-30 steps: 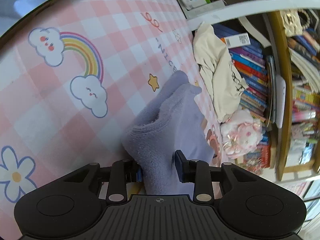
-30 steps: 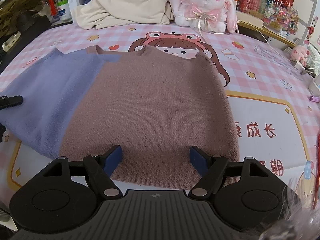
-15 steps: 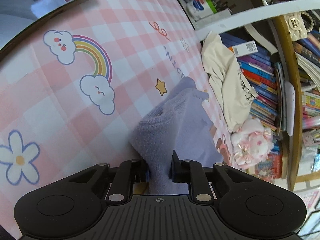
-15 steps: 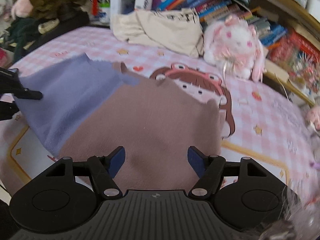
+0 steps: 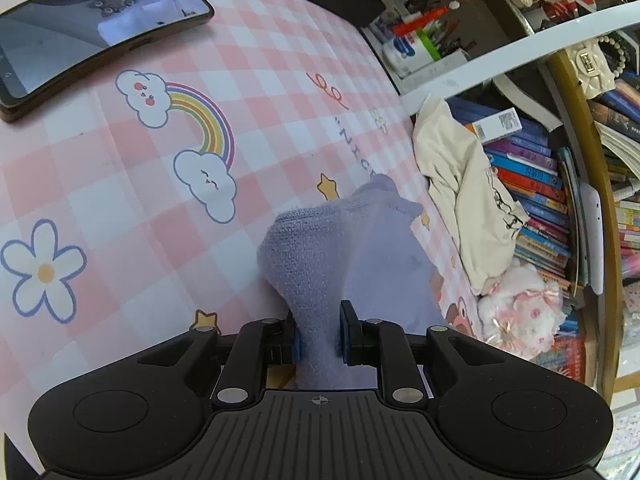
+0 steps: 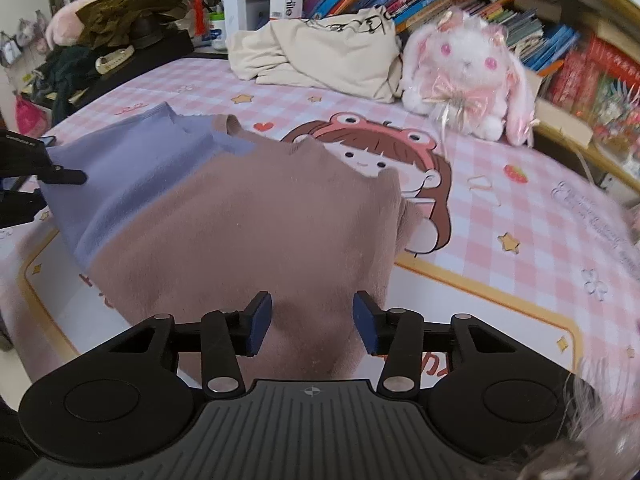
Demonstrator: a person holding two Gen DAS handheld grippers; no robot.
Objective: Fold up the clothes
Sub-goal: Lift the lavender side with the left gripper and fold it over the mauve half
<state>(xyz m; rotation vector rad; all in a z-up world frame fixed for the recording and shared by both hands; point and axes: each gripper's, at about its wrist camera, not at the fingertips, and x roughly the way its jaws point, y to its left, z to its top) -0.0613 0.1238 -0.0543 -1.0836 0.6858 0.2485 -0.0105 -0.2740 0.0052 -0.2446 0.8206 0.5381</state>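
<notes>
Since a second ago both grippers have narrowed and the sweater's near edge has lifted off the pink checked mat [image 5: 120, 184].

Left wrist view: left gripper [image 5: 319, 336] pinches a bunched lavender fold of the sweater [image 5: 320, 256]; a phone [image 5: 92, 36] lies far beyond.

Right wrist view: right gripper [image 6: 312, 320] is closing, mauve sweater hem [image 6: 256, 232] between its pads, not yet pressed. Behind the sweater sit a plush rabbit [image 6: 468, 76] and a cream garment [image 6: 320, 52].

This looks like a lived-in bedroom or child's room at home. A pink checked cartoon mat [image 6: 520, 216] covers the surface, a plush rabbit [image 6: 468, 80] sits by crammed bookshelves [image 5: 536, 184], and what may be bags hang blurred at the far left.
</notes>
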